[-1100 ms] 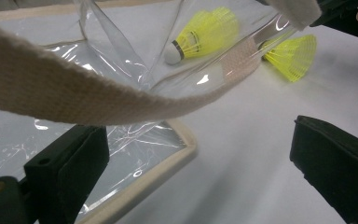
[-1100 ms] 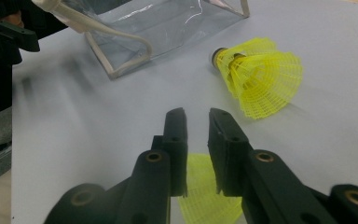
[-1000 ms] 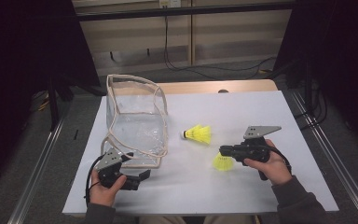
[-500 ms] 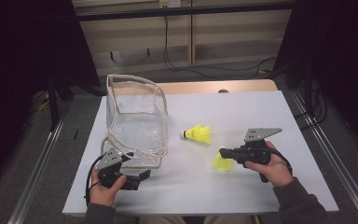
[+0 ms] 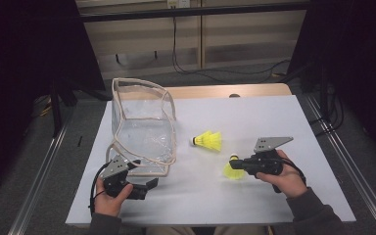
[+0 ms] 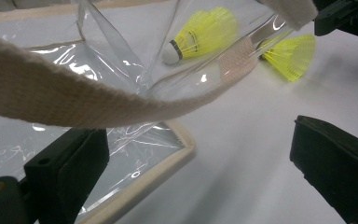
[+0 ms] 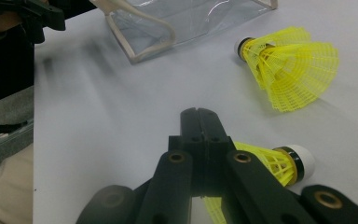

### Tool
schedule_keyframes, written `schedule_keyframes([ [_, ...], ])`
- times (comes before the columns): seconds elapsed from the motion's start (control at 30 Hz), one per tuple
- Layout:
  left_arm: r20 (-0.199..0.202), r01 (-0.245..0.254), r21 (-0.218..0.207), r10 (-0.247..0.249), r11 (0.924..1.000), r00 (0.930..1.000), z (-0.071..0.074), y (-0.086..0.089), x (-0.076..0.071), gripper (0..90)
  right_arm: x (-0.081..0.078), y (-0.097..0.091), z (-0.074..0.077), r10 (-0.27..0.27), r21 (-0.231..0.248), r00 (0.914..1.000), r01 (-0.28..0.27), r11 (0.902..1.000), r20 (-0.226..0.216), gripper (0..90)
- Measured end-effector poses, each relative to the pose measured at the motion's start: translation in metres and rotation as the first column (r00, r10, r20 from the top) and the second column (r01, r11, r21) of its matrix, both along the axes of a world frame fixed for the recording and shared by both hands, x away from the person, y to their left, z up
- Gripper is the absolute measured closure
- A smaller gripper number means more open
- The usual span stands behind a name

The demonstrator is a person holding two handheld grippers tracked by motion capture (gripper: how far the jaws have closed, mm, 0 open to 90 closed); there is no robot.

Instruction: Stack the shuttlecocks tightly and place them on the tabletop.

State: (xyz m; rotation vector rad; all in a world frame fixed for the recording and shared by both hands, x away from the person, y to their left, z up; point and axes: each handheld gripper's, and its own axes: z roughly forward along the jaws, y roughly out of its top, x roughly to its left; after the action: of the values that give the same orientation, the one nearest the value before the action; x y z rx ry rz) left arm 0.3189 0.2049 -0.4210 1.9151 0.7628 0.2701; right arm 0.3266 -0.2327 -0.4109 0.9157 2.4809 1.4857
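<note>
A clear plastic bag (image 5: 142,132) with beige trim stands open on the white sheet (image 5: 264,117), left of centre. Two yellow shuttlecocks lie to its right. The far shuttlecock (image 5: 209,141) (image 7: 289,65) lies free. The near shuttlecock (image 5: 232,171) (image 7: 284,163) rests on the sheet with its skirt caught in my right gripper (image 5: 233,164) (image 7: 199,116), whose jaws are pressed together. My left gripper (image 5: 147,187) (image 6: 200,177) is open at the bag's front corner, jaws wide apart on the sheet. The bag's beige strap (image 6: 74,98) hangs across the left gripper view.
A wooden table edge (image 5: 225,91) shows behind the white sheet. Metal rails (image 5: 352,171) run along both sides of the table. Cables (image 5: 191,66) lie on the floor at the back. Bare sheet stretches right of the shuttlecocks and along the front.
</note>
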Motion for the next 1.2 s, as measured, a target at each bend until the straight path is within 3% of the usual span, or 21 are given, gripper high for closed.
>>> schedule_keyframes([
  [0.43,0.003,-0.001,-0.002,0.001,1.0,1.0,0.0,0.0,0.001,4.6,0.0,0.003,-0.007,0.02,-0.038,0.9998,-0.02,0.9991,-0.004,90.0],
  [1.2,0.002,-0.002,0.001,0.002,1.0,1.0,0.0,0.001,0.001,4.6,0.004,-0.002,-0.009,-0.004,-0.067,0.9999,0.005,0.9978,0.014,90.0],
])
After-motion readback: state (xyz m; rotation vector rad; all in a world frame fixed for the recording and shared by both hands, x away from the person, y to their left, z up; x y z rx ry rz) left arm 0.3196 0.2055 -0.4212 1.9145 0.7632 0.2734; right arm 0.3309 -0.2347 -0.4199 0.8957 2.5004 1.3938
